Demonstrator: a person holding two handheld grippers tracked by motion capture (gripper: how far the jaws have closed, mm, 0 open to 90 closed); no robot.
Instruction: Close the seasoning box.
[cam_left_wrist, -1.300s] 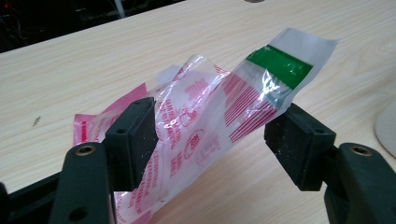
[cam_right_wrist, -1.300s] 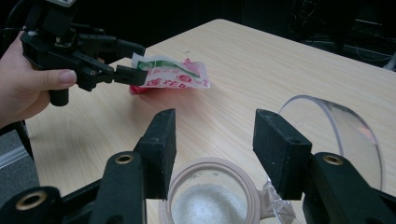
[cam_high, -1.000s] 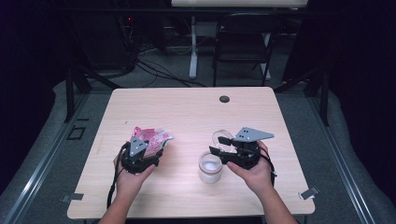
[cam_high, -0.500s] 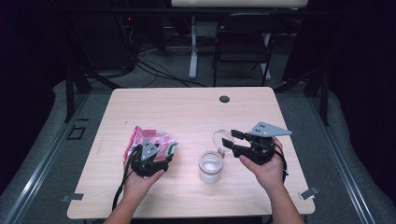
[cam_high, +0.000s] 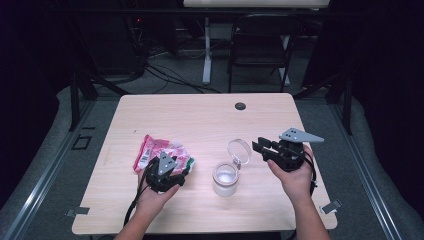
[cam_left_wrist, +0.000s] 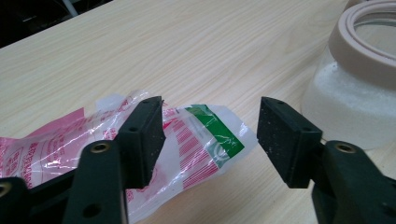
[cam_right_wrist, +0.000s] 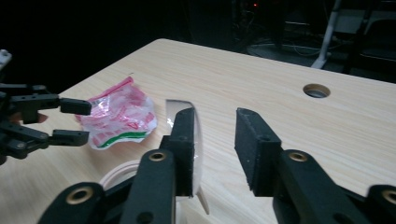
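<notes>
Since a second ago the left gripper has slid a little right along the near side of the table, its jaws have just been closing slightly yet stand apart over the green corner of the red-and-white plastic bag without pinching it, so I judge a grasp is being lined up. The right gripper has drawn off to the right, and its jaws have just been closing, gap empty, with the hinged glass lid just beside one pad. The left gripper view shows the open glass jar with its pale seal close at right, while the right gripper view shows the lid edge-on and the table's cable hole farther off.
</notes>
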